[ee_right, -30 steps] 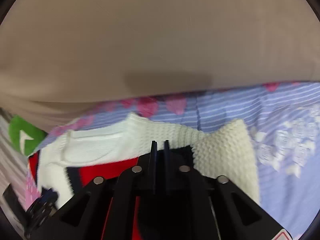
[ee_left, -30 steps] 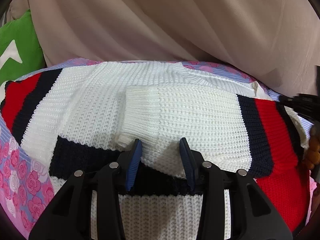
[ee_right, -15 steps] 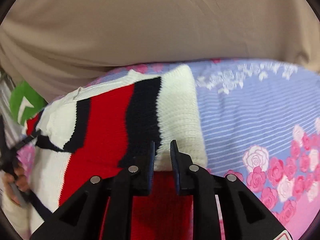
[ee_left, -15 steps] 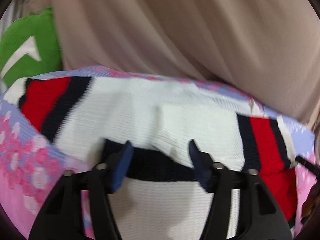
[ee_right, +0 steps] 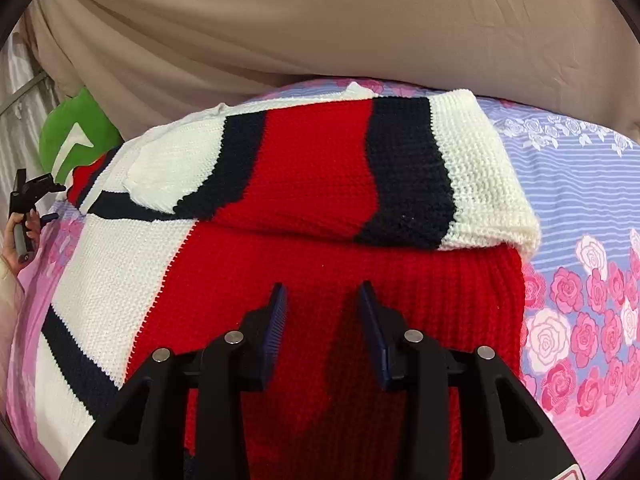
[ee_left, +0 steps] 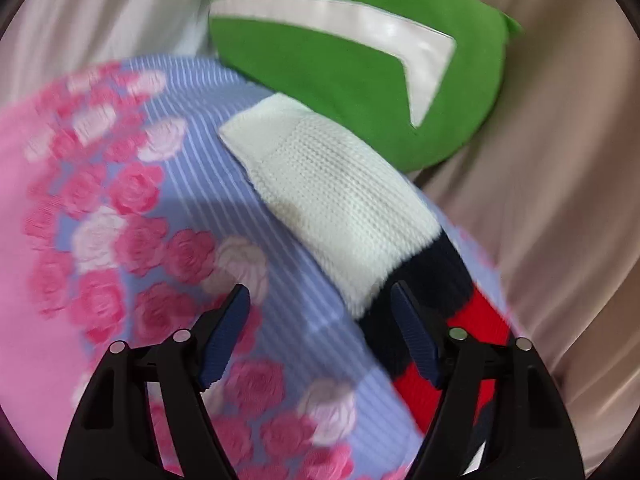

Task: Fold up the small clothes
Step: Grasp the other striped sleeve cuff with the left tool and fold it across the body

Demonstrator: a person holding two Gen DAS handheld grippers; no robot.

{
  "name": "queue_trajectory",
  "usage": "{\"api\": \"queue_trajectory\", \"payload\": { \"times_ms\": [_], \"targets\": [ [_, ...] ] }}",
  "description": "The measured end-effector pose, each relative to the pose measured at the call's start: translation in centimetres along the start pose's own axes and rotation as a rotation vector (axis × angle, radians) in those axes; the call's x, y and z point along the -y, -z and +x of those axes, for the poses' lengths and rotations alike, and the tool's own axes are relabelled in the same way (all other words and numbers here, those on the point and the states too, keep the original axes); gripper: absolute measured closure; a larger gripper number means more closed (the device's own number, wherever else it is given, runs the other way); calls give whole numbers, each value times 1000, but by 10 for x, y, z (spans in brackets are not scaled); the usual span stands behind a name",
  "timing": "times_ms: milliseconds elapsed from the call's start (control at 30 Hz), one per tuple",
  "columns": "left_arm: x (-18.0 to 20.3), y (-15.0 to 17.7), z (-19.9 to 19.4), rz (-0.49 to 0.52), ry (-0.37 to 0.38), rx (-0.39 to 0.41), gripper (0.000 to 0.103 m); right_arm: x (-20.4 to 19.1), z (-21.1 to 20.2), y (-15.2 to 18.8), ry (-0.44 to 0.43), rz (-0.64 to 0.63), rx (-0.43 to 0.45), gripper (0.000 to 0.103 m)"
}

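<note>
A knit sweater [ee_right: 304, 208] in white, navy and red lies flat on the bed. Its right sleeve [ee_right: 400, 168] is folded across the body, white cuff to the right. My right gripper [ee_right: 322, 300] is open and empty, just above the red lower part. In the left wrist view the other sleeve [ee_left: 344, 204] stretches out over the sheet, white cuff far, navy and red bands near. My left gripper [ee_left: 320, 304] is open and empty, its right finger over the navy band. The left gripper [ee_right: 30, 200] also shows at the far left of the right wrist view.
A floral pink and striped blue bedsheet [ee_right: 580, 216] covers the bed. A green cushion [ee_left: 360, 64] with a white mark lies just beyond the left sleeve cuff, also in the right wrist view [ee_right: 76, 140]. A beige curtain [ee_right: 320, 20] hangs behind the bed.
My right gripper let go of the sleeve, opened and drew back over the red part. My left gripper swung left from the sweater's middle to the outstretched left sleeve and opened wider.
</note>
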State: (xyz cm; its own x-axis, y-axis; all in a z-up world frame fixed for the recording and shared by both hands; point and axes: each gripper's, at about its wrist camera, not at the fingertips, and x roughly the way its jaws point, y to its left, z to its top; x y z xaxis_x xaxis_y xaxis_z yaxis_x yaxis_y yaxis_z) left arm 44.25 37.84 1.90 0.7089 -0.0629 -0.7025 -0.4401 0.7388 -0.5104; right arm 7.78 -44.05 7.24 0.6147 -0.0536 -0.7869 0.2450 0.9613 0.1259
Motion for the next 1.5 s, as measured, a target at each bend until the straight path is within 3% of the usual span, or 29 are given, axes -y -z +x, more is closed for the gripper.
{"api": "queue_trajectory", "payload": {
  "times_ms": [33,67,100,133,200,367,500,600,733,800,900,967,1200,1367,1500],
  "targets": [
    [1,-1,3,1,2,3,44,-2,3,0,-1,2,1,64],
    [4,-4,6,10,-2,13,61,2,0,-1,-5,4,2,62],
    [10,-4,6,19,33,5,85,-5,9,1,-7,4,3,60],
    [14,-4,6,11,74,-15,95,-10,14,1,-8,5,4,59],
    [28,-3,-6,15,86,17,98,-9,15,1,-9,10,6,58],
    [116,25,-89,235,180,141,99,-5,14,2,-28,29,14,58],
    [222,100,-169,516,316,206,99,-1,12,2,-48,52,28,54],
    [298,173,-196,692,415,171,99,-1,12,3,-65,62,34,52],
    [372,297,-172,866,449,15,93,0,10,3,-83,76,49,48],
    [387,356,-141,923,432,-79,56,3,8,3,-103,92,60,46],
    [383,410,-105,946,386,-138,54,11,6,2,-139,133,76,46],
    [363,413,-99,908,377,-139,54,17,0,2,-149,164,114,46],
    [258,318,-101,630,348,-121,40,7,-4,-25,-168,133,147,39],
    [218,282,-91,530,254,-104,36,-69,20,-59,-90,-122,166,34],
    [203,272,-73,487,203,-142,36,-132,74,-73,37,-333,107,34]
  ]
}}
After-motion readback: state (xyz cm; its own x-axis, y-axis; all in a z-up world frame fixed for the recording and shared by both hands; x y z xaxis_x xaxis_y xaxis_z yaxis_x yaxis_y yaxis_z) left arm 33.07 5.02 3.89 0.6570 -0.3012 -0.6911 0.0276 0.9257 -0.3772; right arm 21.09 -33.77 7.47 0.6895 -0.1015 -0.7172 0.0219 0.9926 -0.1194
